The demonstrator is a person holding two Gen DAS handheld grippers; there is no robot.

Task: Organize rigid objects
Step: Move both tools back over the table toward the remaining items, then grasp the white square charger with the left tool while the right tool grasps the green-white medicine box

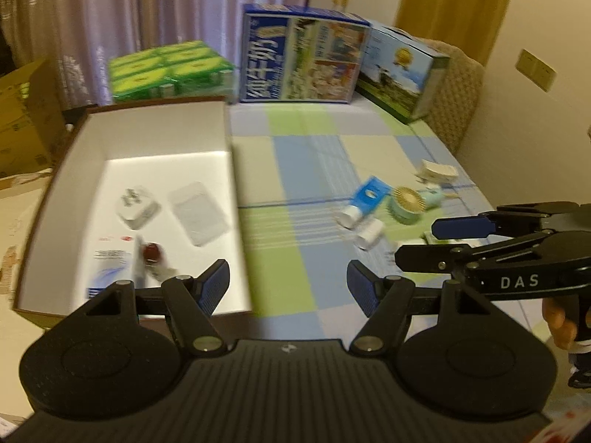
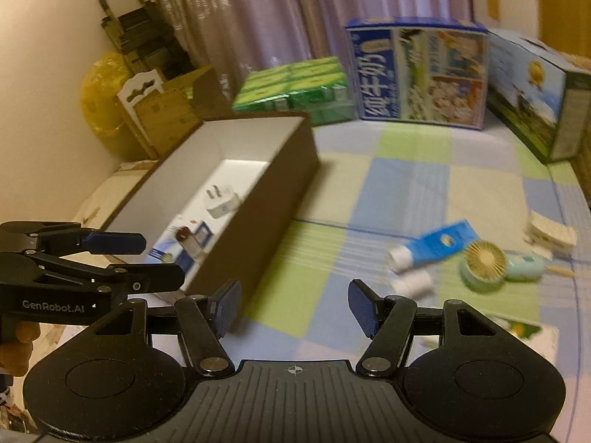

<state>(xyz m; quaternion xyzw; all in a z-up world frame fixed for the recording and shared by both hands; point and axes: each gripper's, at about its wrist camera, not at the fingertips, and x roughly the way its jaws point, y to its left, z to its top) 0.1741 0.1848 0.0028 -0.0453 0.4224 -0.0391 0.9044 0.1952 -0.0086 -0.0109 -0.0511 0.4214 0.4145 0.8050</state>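
Note:
A brown box with a white inside (image 1: 155, 125) (image 2: 255, 199) stands at the left of the checked cloth. In it lie a white plug adapter (image 1: 136, 205) (image 2: 221, 203), a clear flat pack (image 1: 199, 212), a blue and white packet (image 1: 110, 269) (image 2: 184, 254) and a small red-brown item (image 1: 152, 253). A blue tube (image 1: 364, 199) (image 2: 432, 245), a white roll (image 1: 369, 234) (image 2: 413, 282) and a green hand fan (image 1: 408, 199) (image 2: 487, 264) lie on the cloth at the right. My left gripper (image 1: 288, 289) (image 2: 147, 258) is open and empty by the box's near right corner. My right gripper (image 2: 293, 306) (image 1: 417, 241) is open and empty above the cloth.
A beige clip-like object (image 1: 437, 173) (image 2: 550, 232) lies beyond the fan. A green multipack (image 1: 170, 70) (image 2: 295, 88) and two printed cartons (image 1: 303, 59) (image 2: 417, 74) (image 1: 404, 70) (image 2: 535, 88) stand along the back. Cardboard boxes (image 1: 26, 118) (image 2: 166, 110) stand at the left.

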